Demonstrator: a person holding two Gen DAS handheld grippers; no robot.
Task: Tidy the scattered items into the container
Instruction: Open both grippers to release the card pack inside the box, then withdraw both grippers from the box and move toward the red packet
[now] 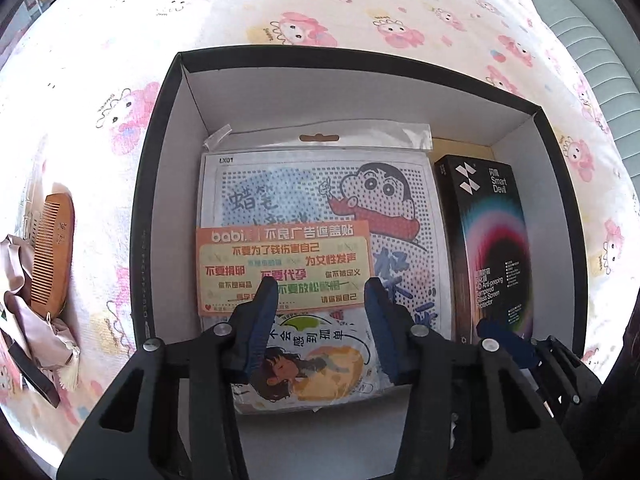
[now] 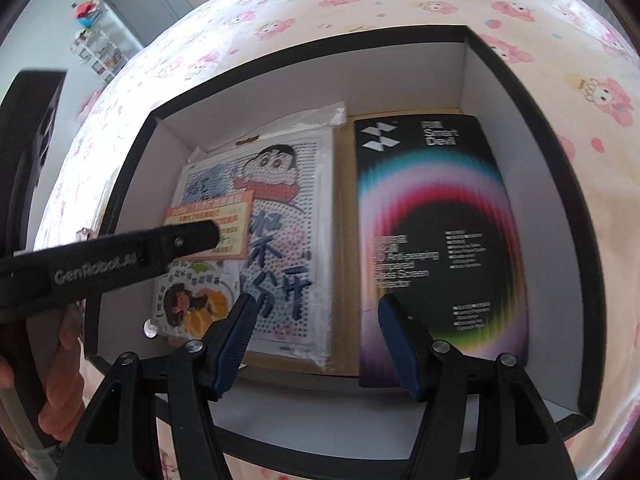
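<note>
Both hand-held grippers are hanging over the black box (image 1: pixel 158 184), which sits on a bed sheet (image 1: pixel 280 8) printed with pink cartoon characters. The left hand-held gripper (image 1: pixel 322 286) has its jaws spread apart with nothing between them, right above the orange sticker sheet (image 1: pixel 280 256) in the box. The right hand-held gripper (image 2: pixel 318 306) is spread wide too and holds nothing, hovering over the box between the bead kit and the screen protector.

Inside the box: a bagged Crayon Shin-chan peg-bead kit (image 1: pixel 320 196) lies flat on the floor of it, the orange sticker sheet rests on top of that, and a sticker sheet with a sleeping girl (image 1: pixel 316 360) pokes out from under the orange one at the near wall. A black Smart Devil tempered-glass screen protector box (image 2: pixel 432 240) lies flat along the box's right wall.

Outside the box, off its left wall, a wooden comb (image 1: pixel 54 252) lies on the sheet, partly on a pinkish fabric pouch (image 1: pixel 24 304).
</note>
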